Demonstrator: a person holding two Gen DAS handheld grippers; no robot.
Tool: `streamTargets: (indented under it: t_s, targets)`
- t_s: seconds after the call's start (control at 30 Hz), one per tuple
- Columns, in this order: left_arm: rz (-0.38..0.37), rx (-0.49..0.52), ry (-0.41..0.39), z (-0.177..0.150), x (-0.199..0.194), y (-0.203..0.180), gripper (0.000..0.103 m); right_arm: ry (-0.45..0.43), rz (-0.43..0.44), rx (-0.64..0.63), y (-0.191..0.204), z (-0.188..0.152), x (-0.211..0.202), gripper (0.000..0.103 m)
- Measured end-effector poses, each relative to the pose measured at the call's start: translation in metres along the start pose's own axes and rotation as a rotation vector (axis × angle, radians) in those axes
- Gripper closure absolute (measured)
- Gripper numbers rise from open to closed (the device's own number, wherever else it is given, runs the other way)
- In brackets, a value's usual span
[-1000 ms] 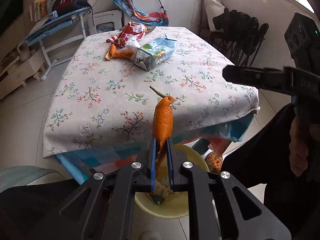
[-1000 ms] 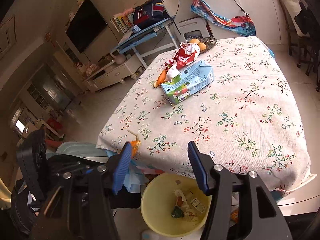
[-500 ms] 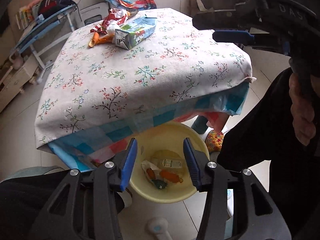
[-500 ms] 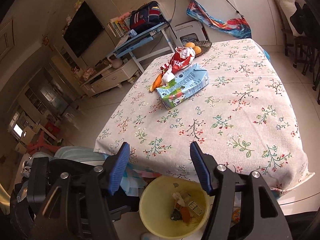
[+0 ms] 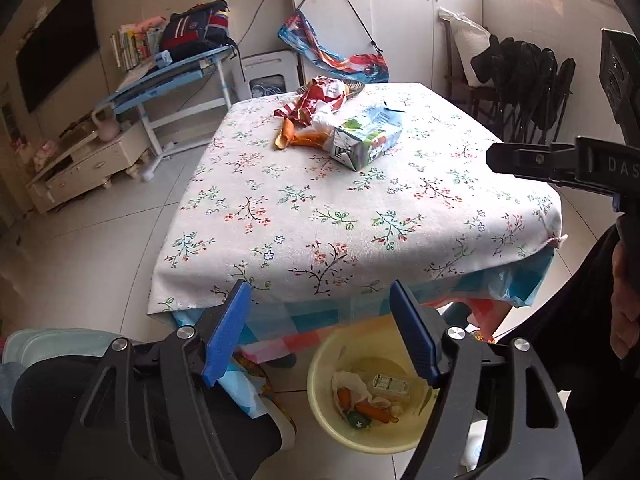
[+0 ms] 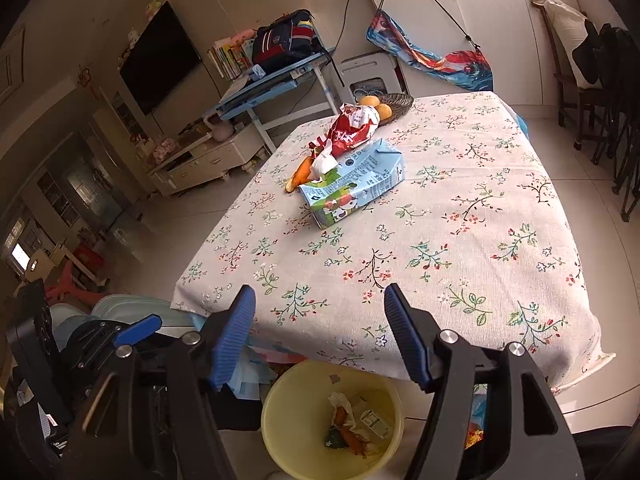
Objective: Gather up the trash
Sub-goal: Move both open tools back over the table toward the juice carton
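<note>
Open floral cloth on near half of bench (image 6: 460,248); far end blocked by blue-green milk carton (image 6: 354,184), red crinkled wrapper (image 6: 352,130), orange peel (image 6: 301,171), woven fruit basket (image 6: 396,103).

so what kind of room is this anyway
Most likely a lived-in home's living and dining room. A dining table under a floral cloth holds food packaging, a wall-mounted TV hangs above a low cabinet, and a child's desk carries books and a backpack.

Pale tiled floor (image 5: 100,216). Wall-mounted television (image 6: 160,60) above a low cream cabinet (image 6: 200,164). Blue desk (image 5: 172,76) carried a backpack (image 5: 196,30). White cupboards (image 5: 384,20); daylight from upper right.
</note>
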State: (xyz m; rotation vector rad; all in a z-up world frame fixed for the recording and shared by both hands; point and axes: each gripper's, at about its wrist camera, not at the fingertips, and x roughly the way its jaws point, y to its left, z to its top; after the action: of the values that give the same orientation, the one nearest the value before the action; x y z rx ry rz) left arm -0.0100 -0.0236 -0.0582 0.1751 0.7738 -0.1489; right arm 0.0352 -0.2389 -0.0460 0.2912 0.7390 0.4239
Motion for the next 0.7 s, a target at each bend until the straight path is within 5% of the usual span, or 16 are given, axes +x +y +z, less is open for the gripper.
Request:
streamTargets:
  t_s: [0.7]
  targets:
    - [0.09, -0.067, -0.065, 0.004, -0.005, 0.012, 0.019, 0.015, -0.037, -0.032, 0.005, -0.002, 0.006, 0.032]
